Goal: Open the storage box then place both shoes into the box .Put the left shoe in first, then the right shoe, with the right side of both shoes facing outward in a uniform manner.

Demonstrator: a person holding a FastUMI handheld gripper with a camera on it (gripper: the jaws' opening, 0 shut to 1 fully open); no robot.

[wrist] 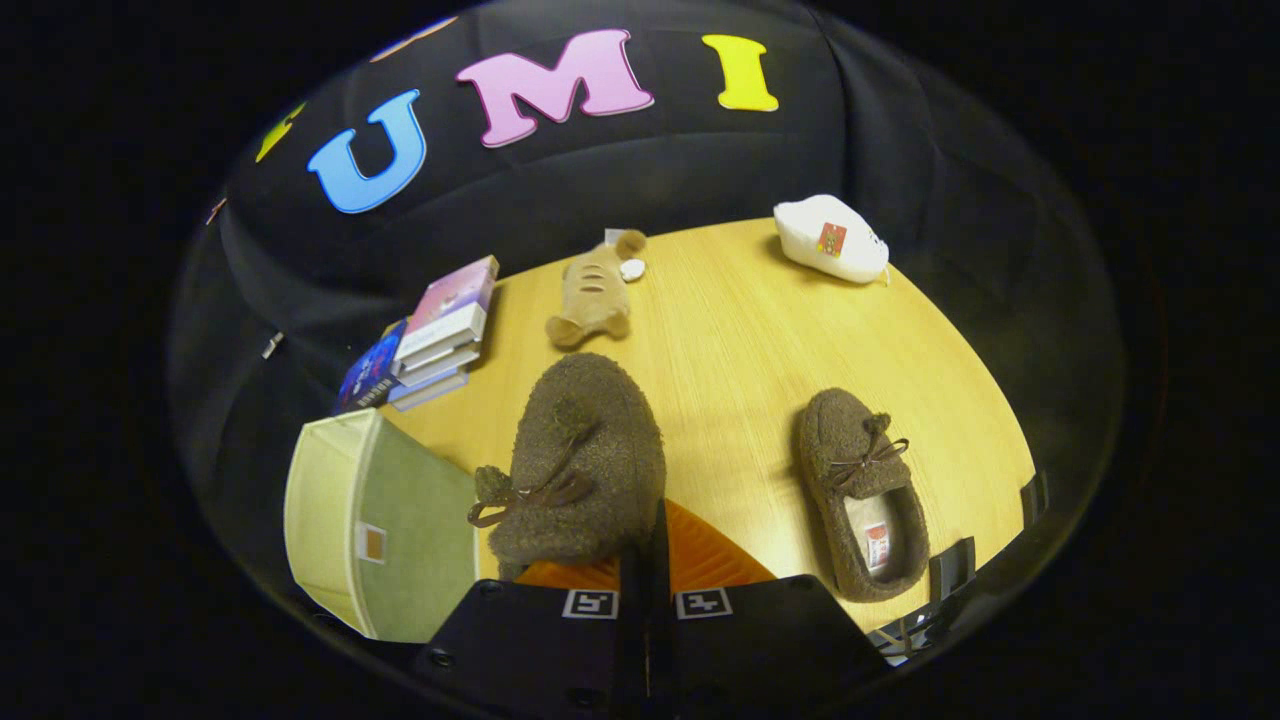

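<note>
Pinching the brown slipper (580, 460) at its heel, gripper (648, 560) fingers close together, contact edge hidden

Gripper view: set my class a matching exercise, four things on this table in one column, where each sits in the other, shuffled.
Things
1. held shoe
2. second shoe
3. stack of books
4. white pouch

Places
A. far side of the table, by the cloth wall
B. flat on the table, right of the gripper
C. beyond the green storage box
D. clamped between the jaws

Pairs: 1-D, 2-B, 3-C, 4-A
</note>
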